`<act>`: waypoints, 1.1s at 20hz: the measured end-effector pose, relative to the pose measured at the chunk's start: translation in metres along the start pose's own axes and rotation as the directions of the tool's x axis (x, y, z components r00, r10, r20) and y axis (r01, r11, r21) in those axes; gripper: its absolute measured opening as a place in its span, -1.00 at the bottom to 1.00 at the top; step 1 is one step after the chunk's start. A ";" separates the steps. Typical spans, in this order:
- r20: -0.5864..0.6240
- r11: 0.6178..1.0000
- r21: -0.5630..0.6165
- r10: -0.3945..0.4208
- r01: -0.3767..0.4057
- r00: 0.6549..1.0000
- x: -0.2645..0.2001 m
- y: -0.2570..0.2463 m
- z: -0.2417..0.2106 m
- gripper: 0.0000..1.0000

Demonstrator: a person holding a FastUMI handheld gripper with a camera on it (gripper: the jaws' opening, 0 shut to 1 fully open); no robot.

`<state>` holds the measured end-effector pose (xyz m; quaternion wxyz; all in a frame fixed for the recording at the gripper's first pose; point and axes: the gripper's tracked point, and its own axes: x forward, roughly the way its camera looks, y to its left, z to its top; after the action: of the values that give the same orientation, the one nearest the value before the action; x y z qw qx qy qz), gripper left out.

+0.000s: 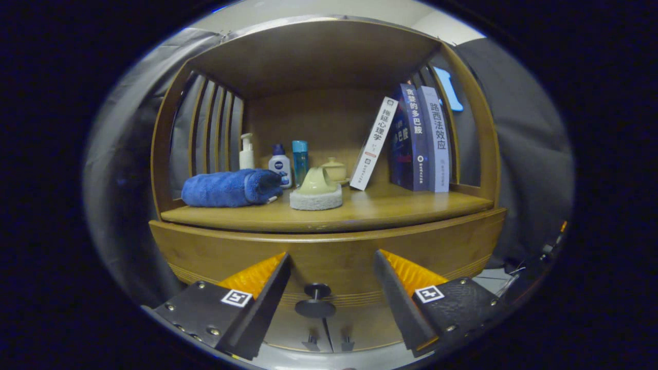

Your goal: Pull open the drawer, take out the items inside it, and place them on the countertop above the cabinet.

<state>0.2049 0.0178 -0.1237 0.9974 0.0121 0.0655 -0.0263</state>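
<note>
Spread tool (331, 257) at closed drawer (329, 257), its knob (315, 300) perhaps between fingers.

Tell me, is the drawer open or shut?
Shut. The drawer front sits flush with the cabinet, nothing pulled out. Its round knob sits between the open claw fingers, not yet gripped.

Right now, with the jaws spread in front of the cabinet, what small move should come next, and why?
Probably ease the gripper straight forward until the round dark drawer knob sits between the jaws, then close. The wooden drawer front looks shut, the jaws stand open on either side of the knob, and nothing is gripped yet.
</note>
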 end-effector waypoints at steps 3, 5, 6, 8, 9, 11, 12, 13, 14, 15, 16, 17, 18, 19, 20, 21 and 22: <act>-0.025 1.000 0.009 0.010 -0.010 1.000 0.003 0.000 0.001 0.98; -0.040 1.000 0.006 0.029 -0.029 0.999 0.007 0.000 0.001 0.98; -0.039 0.999 0.030 0.038 -0.037 0.999 0.009 0.000 0.001 0.98; -0.052 0.996 0.086 0.032 -0.027 0.998 0.009 -0.001 -0.001 0.98; -0.074 0.995 0.096 0.018 -0.011 0.997 0.011 -0.003 -0.008 0.98; -0.192 0.993 0.117 0.029 -0.007 0.981 0.007 0.000 -0.032 0.98; -0.203 0.993 0.115 0.021 0.002 0.979 0.004 0.000 -0.042 0.98; -0.200 0.995 0.095 0.005 0.015 0.980 -0.002 -0.002 -0.046 0.99; -0.192 0.998 0.066 0.000 0.013 0.981 -0.009 -0.002 -0.040 0.98; -0.172 0.999 0.037 -0.002 0.008 0.985 -0.016 -0.002 -0.031 0.98; -0.153 1.000 0.011 -0.001 0.003 0.988 -0.026 -0.002 -0.020 0.98; -0.125 1.000 -0.012 0.002 -0.003 0.992 -0.038 -0.001 -0.008 0.98; -0.089 0.999 -0.037 0.003 -0.006 0.996 -0.049 0.000 0.007 0.98; -0.051 0.998 -0.067 0.001 -0.005 0.999 -0.062 0.001 0.025 0.98; -0.009 0.995 -0.096 0.005 -0.006 1.000 -0.075 0.004 0.043 0.98; 0.035 0.992 -0.123 0.018 -0.014 0.999 -0.088 0.009 0.060 0.98; 0.070 0.989 -0.147 0.036 -0.025 0.997 -0.097 0.016 0.071 0.98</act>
<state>0.1187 0.0364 -0.0401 0.9976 -0.0608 0.0311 -0.0065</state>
